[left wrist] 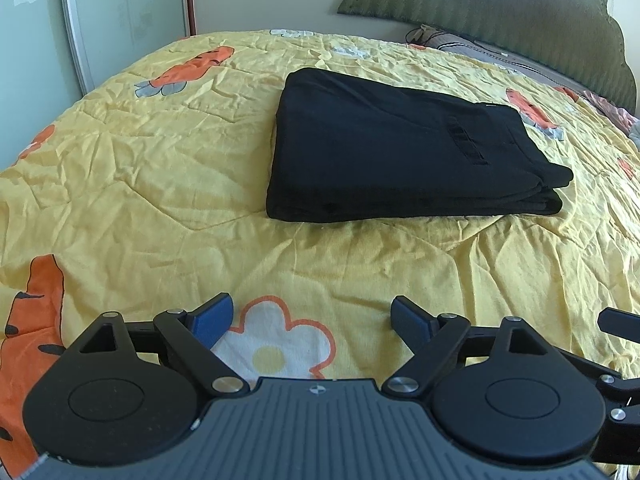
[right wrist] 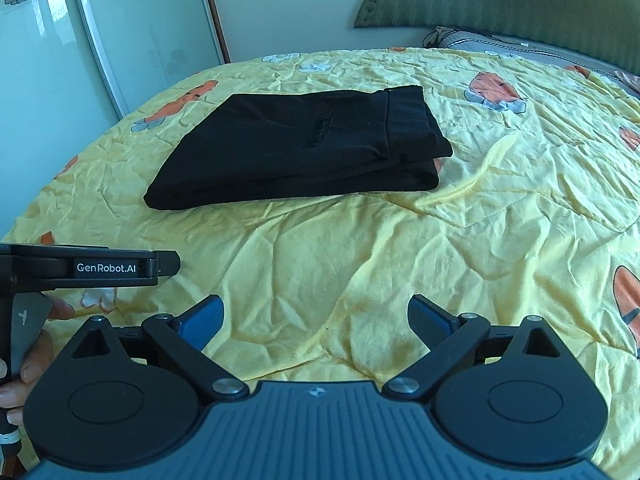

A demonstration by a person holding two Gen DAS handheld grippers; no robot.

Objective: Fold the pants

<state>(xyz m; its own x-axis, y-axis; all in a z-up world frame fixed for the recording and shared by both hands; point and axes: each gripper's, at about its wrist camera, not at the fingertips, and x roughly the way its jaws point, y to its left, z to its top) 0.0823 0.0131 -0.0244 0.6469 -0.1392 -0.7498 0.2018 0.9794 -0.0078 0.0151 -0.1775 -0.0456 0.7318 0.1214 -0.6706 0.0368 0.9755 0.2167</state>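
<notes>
Both my grippers, left gripper (left wrist: 312, 318) and right gripper (right wrist: 316, 320), are spread wide and hold nothing. The black pants (left wrist: 400, 148) lie folded on the yellow quilt (left wrist: 160, 184). If I touch them again, the top layer can slide and the fold opens.

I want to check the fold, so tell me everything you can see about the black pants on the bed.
The black pants lie folded into a flat, roughly rectangular stack of several layers on the yellow quilt. The cloth looks soft and matte. A slit pocket shows on the top layer, and the layer edges are stacked at the right end, one corner poking out slightly. Only the quilt touches them; neither hand-held gripper is near.
</notes>
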